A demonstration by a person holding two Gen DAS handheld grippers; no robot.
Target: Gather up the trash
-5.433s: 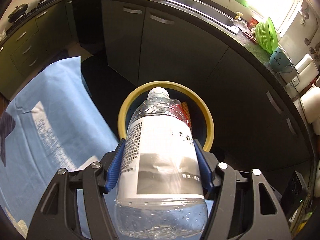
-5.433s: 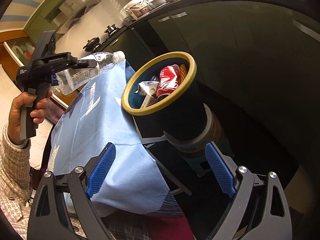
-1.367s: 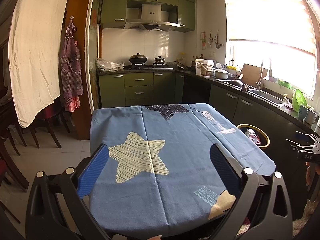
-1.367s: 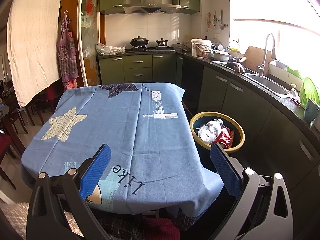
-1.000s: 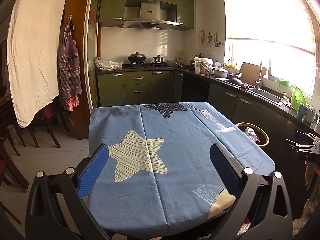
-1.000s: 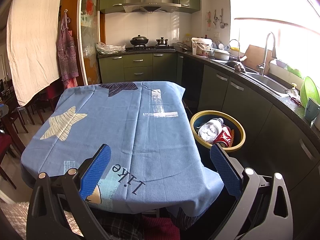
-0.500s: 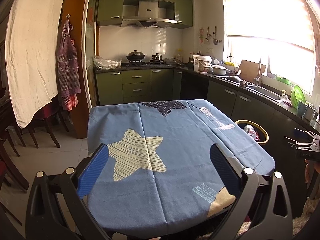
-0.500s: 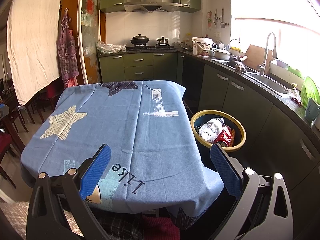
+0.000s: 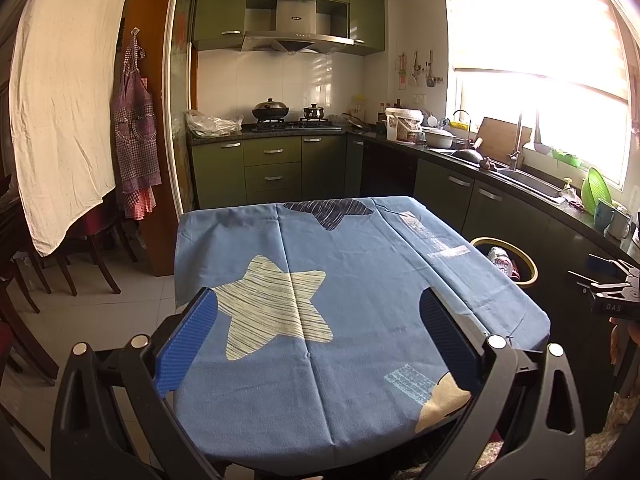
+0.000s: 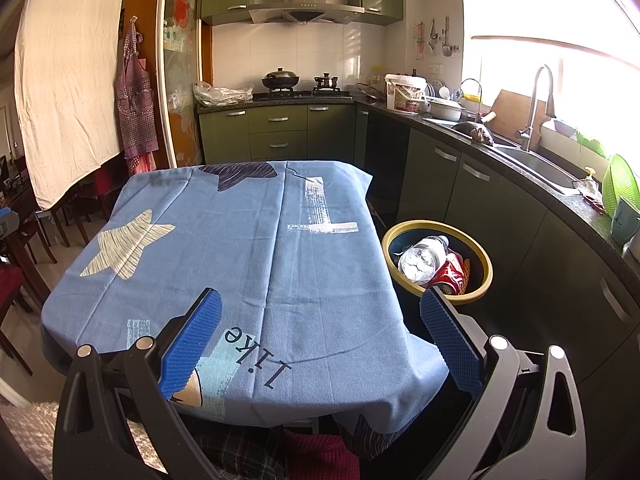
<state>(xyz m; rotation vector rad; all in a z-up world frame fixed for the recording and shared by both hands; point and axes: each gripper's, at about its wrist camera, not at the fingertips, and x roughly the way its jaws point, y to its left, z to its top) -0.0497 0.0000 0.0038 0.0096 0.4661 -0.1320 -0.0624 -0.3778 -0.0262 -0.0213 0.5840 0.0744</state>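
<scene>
A dark bin with a yellow rim (image 10: 484,258) (image 9: 530,266) stands on the floor right of the table. Inside it lie a clear plastic bottle (image 10: 420,258) (image 9: 500,256) and a red can (image 10: 452,274). My left gripper (image 9: 318,334) is open over the near edge of the blue tablecloth (image 9: 352,272), nothing between its blue pads. My right gripper (image 10: 320,334) is open too, held above the table's near right corner, the bin just beyond its right finger. The tablecloth (image 10: 248,248) carries only printed stars and letters.
Dark green cabinets (image 10: 472,184) and a counter with a sink (image 10: 536,164) run along the right. A stove with pots (image 10: 298,82) is at the back. Wooden chairs (image 9: 52,256) stand left. The other gripper (image 9: 612,298) and a hand show at the left view's right edge.
The bottle that my left gripper held over the bin now lies inside it. Both grippers have drawn back to the near side of the table; over the last second they barely moved.
</scene>
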